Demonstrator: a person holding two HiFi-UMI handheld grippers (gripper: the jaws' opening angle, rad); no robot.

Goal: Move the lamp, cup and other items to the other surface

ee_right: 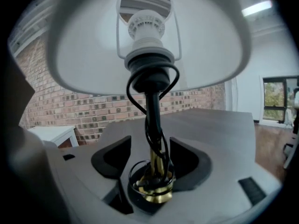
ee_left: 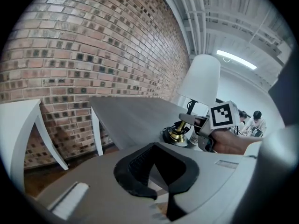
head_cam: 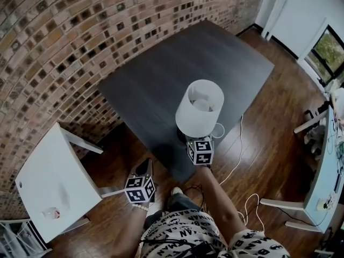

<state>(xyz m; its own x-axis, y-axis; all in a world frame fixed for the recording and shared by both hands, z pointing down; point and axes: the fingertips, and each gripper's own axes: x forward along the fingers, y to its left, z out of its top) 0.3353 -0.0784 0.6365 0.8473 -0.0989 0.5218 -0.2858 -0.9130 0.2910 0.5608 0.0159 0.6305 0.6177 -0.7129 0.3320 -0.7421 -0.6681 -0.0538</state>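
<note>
R gripper [ee_right: 150,161] fingers spread wide, one each side of lamp [head_cam: 200,107] stem [ee_right: 153,125]. Not pinching: gap shows on both sides. Brass base [ee_right: 152,190] sits btwn the fingers, low down, w/ black cord looped round stem. Lamp upright on dark table [head_cam: 177,63] at its near edge, white shade above the fingers. Cup [head_cam: 217,130] on table just right of R fingers, beside lamp base. L gripper [head_cam: 144,170] held off the table over wood floor, left of lamp. Its fingers slightly apart, narrow gap, nothing btwn them. White side table [head_cam: 51,181] further left of L fingers. White cable [head_cam: 236,165] on floor right of R gripper.
</note>
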